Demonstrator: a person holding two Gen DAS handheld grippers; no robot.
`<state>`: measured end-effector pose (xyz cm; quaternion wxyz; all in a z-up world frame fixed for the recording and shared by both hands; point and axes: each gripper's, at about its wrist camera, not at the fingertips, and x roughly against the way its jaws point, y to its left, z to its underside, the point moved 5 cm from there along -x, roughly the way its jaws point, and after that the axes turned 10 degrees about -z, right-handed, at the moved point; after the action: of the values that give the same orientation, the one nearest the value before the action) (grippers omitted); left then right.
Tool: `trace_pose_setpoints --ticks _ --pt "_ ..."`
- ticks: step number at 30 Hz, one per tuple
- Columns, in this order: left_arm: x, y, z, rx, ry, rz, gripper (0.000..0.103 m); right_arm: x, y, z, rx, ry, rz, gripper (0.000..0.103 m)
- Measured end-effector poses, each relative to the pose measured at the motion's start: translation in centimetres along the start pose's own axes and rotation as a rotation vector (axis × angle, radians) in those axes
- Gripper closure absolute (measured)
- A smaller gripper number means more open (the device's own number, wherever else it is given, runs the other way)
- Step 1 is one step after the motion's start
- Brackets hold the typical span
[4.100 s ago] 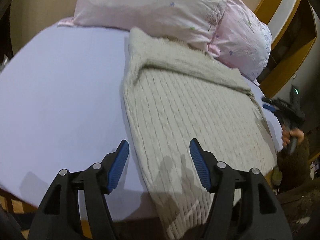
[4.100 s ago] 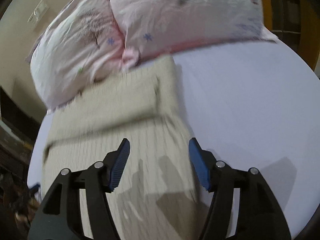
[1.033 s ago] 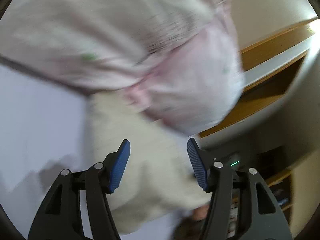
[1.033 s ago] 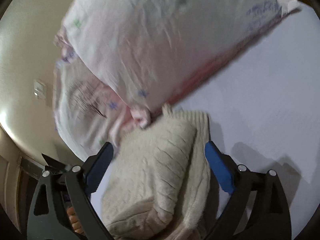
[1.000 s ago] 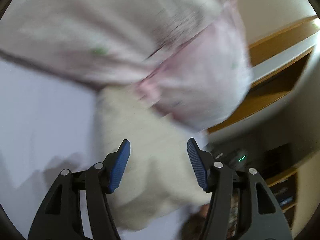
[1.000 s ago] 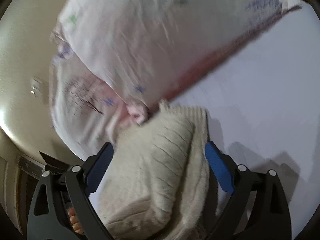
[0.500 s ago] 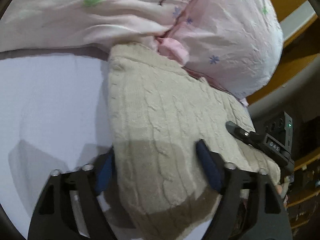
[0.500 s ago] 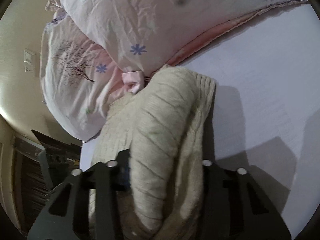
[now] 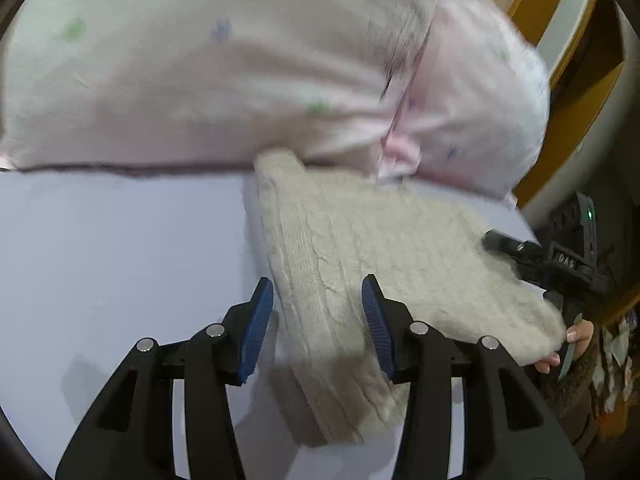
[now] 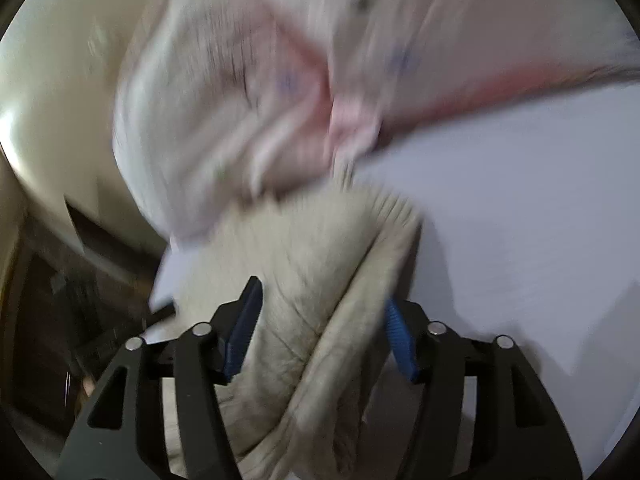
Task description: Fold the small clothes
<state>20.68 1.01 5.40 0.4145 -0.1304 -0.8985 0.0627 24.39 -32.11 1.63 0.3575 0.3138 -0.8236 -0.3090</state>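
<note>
A cream cable-knit sweater (image 9: 372, 248) lies folded over in thick layers on the lilac bed sheet (image 9: 120, 256), its far end against the pink pillows. My left gripper (image 9: 318, 316) straddles its near left edge, with the knit bulging between the blue pads (image 9: 256, 320). My right gripper (image 10: 320, 328) straddles the other thick folded edge (image 10: 320, 280), fabric filling the gap between its pads. The right gripper's body also shows in the left wrist view (image 9: 560, 264), at the sweater's right edge. Both views are motion-blurred.
Two pink flowered pillows (image 9: 240, 68) lie at the head of the bed just beyond the sweater, also in the right wrist view (image 10: 280, 80). A wooden frame (image 9: 560, 40) and dark clutter stand past the bed's right edge. Bare sheet (image 10: 540, 220) spreads on the right.
Both grippers have narrowed around the folded sweater edges since a second ago. The sweater, flat four seconds ago, is now doubled into a thick bundle. Both views have shifted slightly.
</note>
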Motion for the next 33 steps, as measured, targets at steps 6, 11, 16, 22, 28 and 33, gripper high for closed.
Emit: trace_pose_setpoints --ticks 6,11,16,22,28,33 --pt "2.4 -4.7 1.9 -0.085 -0.102 0.087 0.047 -2.8 1.1 1.6 0.096 0.127 0.104 0.088" --pt "-1.1 -7.0 3.7 -0.175 -0.006 0.083 0.057 -2.7 1.9 -2.0 0.265 -0.008 0.275 0.095" --pt "-1.6 -7.2 4.2 -0.235 -0.019 0.060 0.059 -5.1 -0.9 -0.8 0.278 0.081 0.388 0.090" --pt "1.5 -6.0 5.0 -0.158 -0.073 0.060 0.033 1.6 2.5 0.5 0.235 -0.076 0.305 0.063" --pt "4.1 -3.8 7.7 -0.040 -0.101 -0.136 0.007 0.9 5.8 6.8 0.345 0.042 0.266 0.056" --pt "2.6 -4.2 8.8 -0.032 -0.022 -0.246 0.001 0.6 4.6 7.7 0.304 0.051 0.362 0.051"
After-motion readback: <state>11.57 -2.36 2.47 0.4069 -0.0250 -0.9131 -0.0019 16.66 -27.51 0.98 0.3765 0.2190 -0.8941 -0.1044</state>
